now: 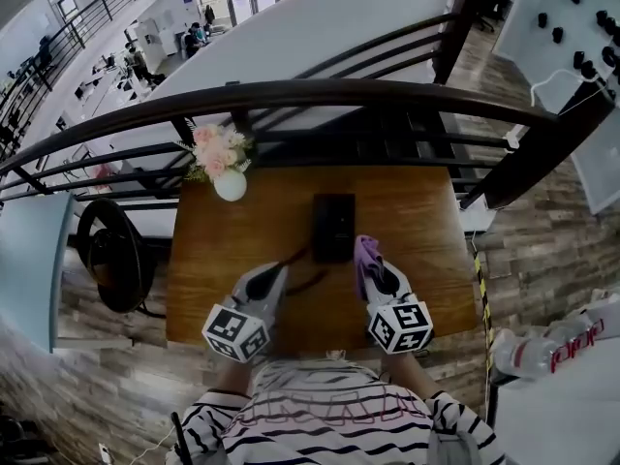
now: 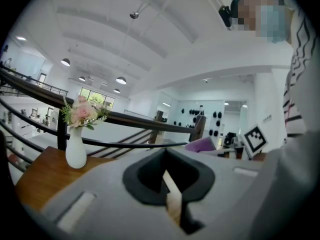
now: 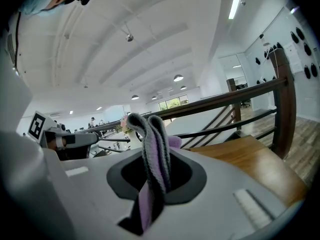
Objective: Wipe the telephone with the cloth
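The black telephone (image 1: 332,226) lies flat in the middle of the wooden table (image 1: 426,260), and its dark cord (image 1: 308,281) trails toward the near edge. My right gripper (image 1: 372,265) sits just right of the phone's near end, shut on a folded purple-grey cloth (image 1: 364,252) that sticks up between its jaws (image 3: 152,149). My left gripper (image 1: 278,270) rests near the cord, left of the phone. Its jaws stand together with nothing between them (image 2: 173,186). The phone is hidden in both gripper views.
A white vase of pink flowers (image 1: 226,166) stands at the table's far left corner (image 2: 76,149). A dark metal railing (image 1: 320,95) curves just beyond the far edge, with a drop behind it. Water bottles (image 1: 542,349) lie on a surface at right.
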